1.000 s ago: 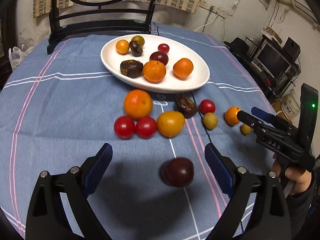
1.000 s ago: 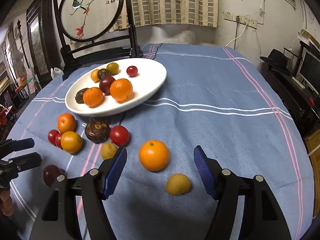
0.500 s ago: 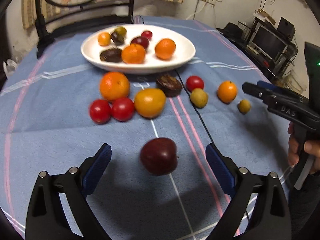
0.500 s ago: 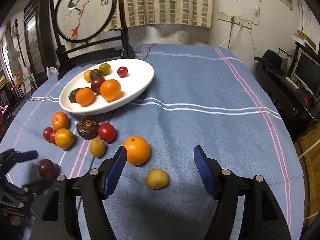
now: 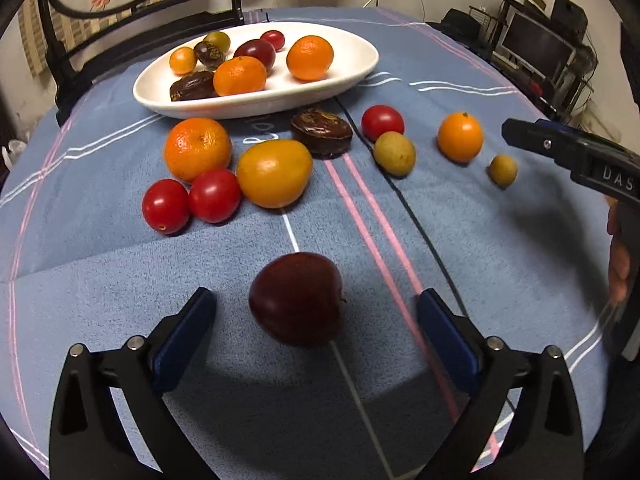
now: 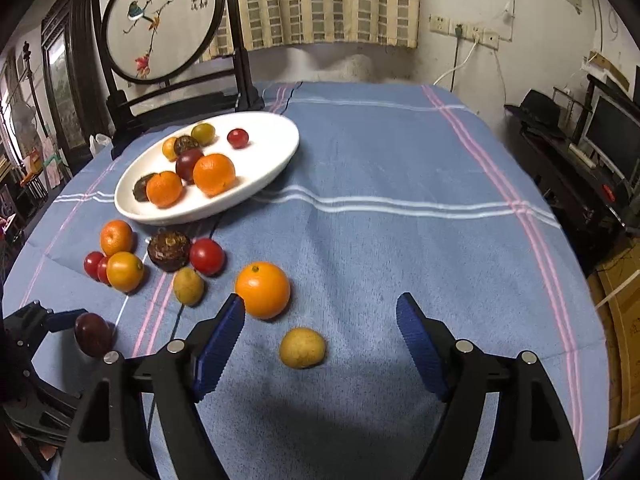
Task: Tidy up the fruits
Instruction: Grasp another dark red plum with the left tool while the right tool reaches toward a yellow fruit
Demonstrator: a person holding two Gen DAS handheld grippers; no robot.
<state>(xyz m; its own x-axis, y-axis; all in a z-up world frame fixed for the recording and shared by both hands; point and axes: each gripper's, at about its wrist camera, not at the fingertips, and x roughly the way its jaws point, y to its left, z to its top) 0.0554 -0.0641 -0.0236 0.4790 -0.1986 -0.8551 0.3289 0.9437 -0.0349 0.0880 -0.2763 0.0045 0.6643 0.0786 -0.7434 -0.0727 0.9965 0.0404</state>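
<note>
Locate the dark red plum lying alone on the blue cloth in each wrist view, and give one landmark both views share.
Left wrist: the dark red plum lies low in the centre, between the opening jaws of the left gripper, untouched by its pads.
Right wrist: it sits at the lower left edge, beside the left gripper.
Shared landmark: the white oval plate holding fruit, farther back on the cloth.

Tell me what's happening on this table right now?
A person with a gripper in each hand is sorting fruit into a white plate. The left gripper is opening around a dark red plum on the blue tablecloth, not yet gripping it. The right gripper is also opening, over a small yellow-brown fruit beside an orange. Several fruits already sit in the plate; others lie loose before it.
</note>
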